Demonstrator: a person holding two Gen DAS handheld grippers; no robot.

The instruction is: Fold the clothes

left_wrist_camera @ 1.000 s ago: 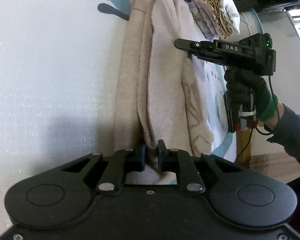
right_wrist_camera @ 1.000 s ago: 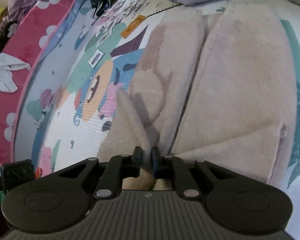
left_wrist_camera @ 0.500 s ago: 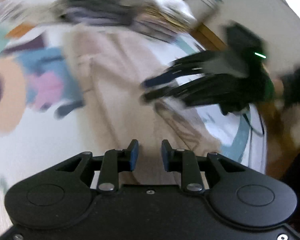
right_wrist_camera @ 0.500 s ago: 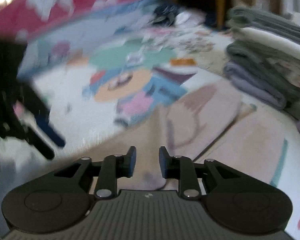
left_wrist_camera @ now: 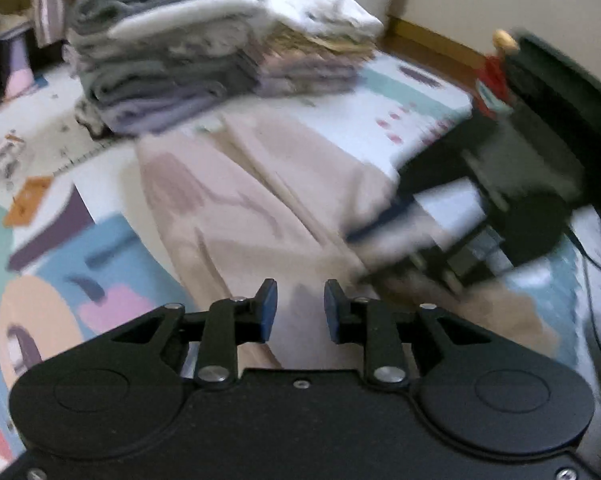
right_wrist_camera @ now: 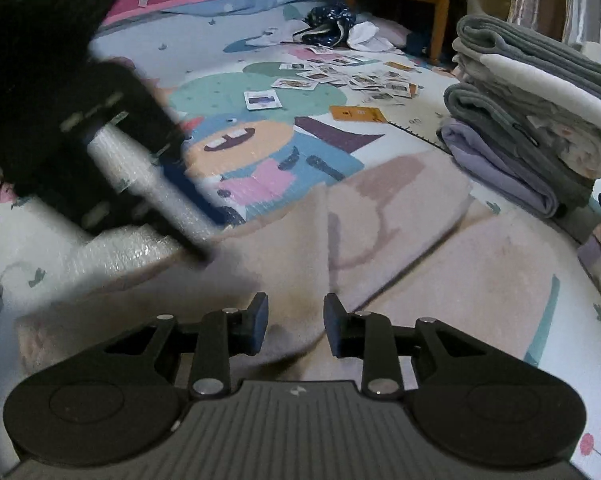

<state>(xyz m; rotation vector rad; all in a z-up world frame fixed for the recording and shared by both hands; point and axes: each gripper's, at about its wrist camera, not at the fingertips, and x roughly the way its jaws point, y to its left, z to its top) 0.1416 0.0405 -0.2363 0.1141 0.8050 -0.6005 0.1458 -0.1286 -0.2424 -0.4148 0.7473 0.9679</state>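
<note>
Your left gripper (left_wrist_camera: 300,306) hangs over the near edge of the beige garment (left_wrist_camera: 260,216), its jaws apart with nothing pressed between them, and your right gripper (right_wrist_camera: 295,322) sits the same way over the cloth, its jaws opening and clear of the fabric. The beige garment lies spread flat on the cartoon-printed play mat (right_wrist_camera: 260,148), folded in along a lengthwise seam. Just past its far end stands a stack of folded clothes (right_wrist_camera: 532,120), and picture cards (right_wrist_camera: 340,76) lie scattered farther off on the mat.
</note>
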